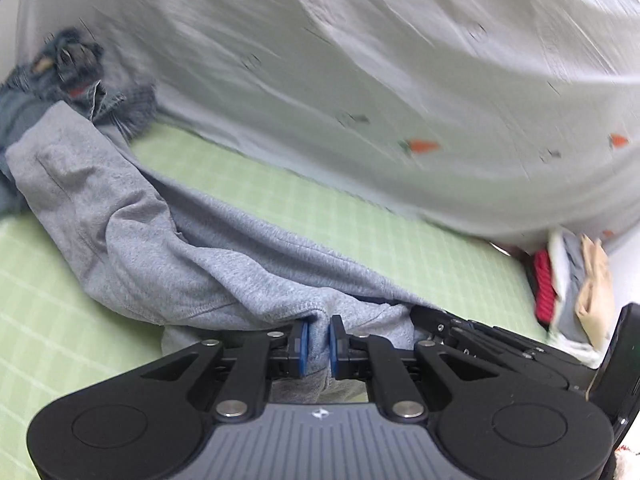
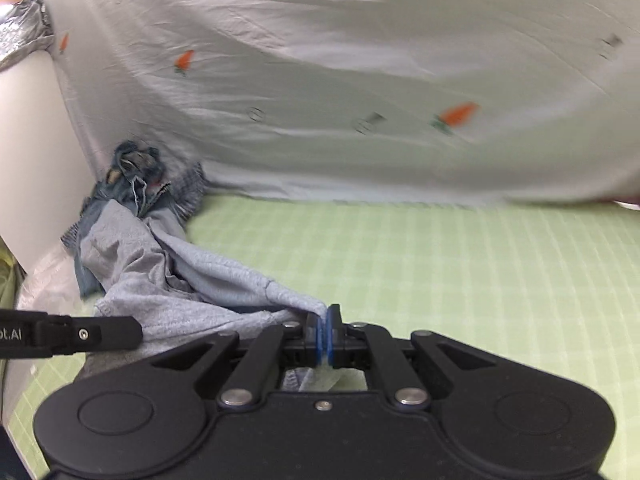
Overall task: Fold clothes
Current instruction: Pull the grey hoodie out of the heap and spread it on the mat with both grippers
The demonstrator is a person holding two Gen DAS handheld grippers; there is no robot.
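Note:
A grey knit garment (image 1: 160, 248) lies stretched across the green checked mat (image 1: 320, 200). My left gripper (image 1: 318, 344) is shut on a bunched fold of its near edge, cloth filling the gap between the blue pads. My right gripper (image 2: 323, 332) is shut on another corner of the same grey garment (image 2: 168, 280), which trails back and left toward a clothes pile. The left gripper's body shows at the left edge of the right wrist view (image 2: 68, 336), and the right gripper's body shows at the right of the left wrist view.
A pile of blue denim and checked clothes (image 1: 68, 68) lies at the back left, also in the right wrist view (image 2: 140, 176). A white sheet with carrot prints (image 1: 400, 60) hangs behind. Folded red, white and beige items (image 1: 568, 288) sit at the right. A white wall (image 2: 28, 140) stands left.

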